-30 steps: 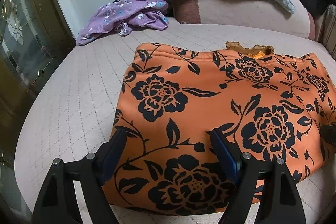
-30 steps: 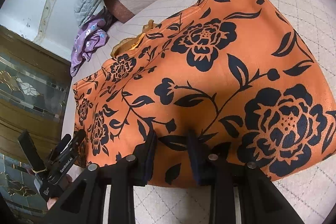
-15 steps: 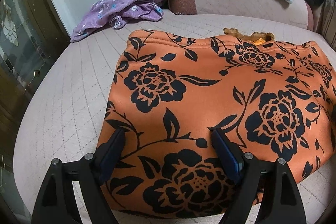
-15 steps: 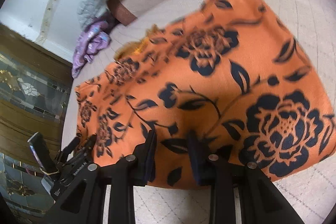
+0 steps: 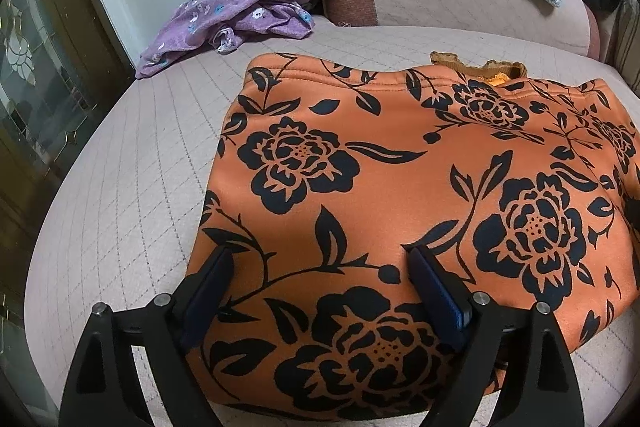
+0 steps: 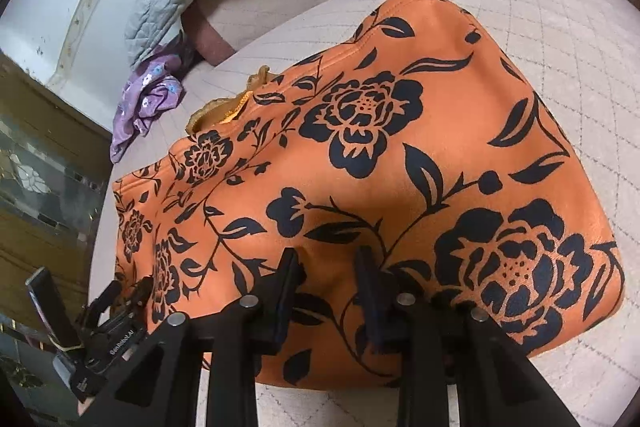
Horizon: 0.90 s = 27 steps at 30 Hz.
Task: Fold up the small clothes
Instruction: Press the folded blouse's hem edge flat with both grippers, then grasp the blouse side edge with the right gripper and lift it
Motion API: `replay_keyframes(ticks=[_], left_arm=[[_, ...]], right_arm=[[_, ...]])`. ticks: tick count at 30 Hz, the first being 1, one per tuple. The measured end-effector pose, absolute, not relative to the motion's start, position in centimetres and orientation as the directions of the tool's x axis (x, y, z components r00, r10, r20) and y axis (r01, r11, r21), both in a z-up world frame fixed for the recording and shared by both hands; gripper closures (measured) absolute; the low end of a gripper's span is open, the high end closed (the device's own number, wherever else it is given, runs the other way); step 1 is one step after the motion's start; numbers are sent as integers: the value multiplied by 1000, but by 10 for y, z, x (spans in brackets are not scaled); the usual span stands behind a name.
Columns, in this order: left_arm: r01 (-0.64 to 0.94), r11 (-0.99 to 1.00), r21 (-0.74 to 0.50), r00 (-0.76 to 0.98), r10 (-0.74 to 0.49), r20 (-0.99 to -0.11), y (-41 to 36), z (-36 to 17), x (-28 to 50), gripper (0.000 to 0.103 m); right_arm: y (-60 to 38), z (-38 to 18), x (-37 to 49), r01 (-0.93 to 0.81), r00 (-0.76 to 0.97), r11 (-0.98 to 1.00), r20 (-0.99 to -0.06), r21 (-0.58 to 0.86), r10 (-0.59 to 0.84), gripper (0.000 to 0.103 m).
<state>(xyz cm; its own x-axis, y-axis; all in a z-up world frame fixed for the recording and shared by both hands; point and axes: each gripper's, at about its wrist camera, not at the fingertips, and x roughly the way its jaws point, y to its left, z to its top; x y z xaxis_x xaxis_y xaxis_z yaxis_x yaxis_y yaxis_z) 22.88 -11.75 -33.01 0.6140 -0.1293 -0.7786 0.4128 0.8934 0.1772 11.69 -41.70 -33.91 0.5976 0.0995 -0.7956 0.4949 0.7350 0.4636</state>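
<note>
Presently we fold the orange floral garment, lying on the bed directly ahead of both grippers. Left gripper: jaws opening, astride the near edge, pads clear. Right gripper: clenched on a pinch of fabric. Next, we judge: release, then smooth.
</note>
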Motion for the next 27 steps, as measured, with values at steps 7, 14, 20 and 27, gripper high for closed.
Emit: replay_keyframes(ticks=[7,14,20,27], left_arm=[[411,895,174,612,-129,-780,-116,-329,229,12],[288,937,199,734,-83,-674,-87,-296,235,13],[224,956,192,616,14,-788,-68,-329,262,12],[261,953,156,657,-57,-752,-79,-311,249,13]], right_arm=[[-414,-336,111,499,606,724,-789,476,102,70],[-445,-293,81,548,730,699,-671,460,-131,69],[-473,-336,83,684,592,575,-802,450,-76,70],[-456,-313,83,653,632,643,-756,400,-171,69]])
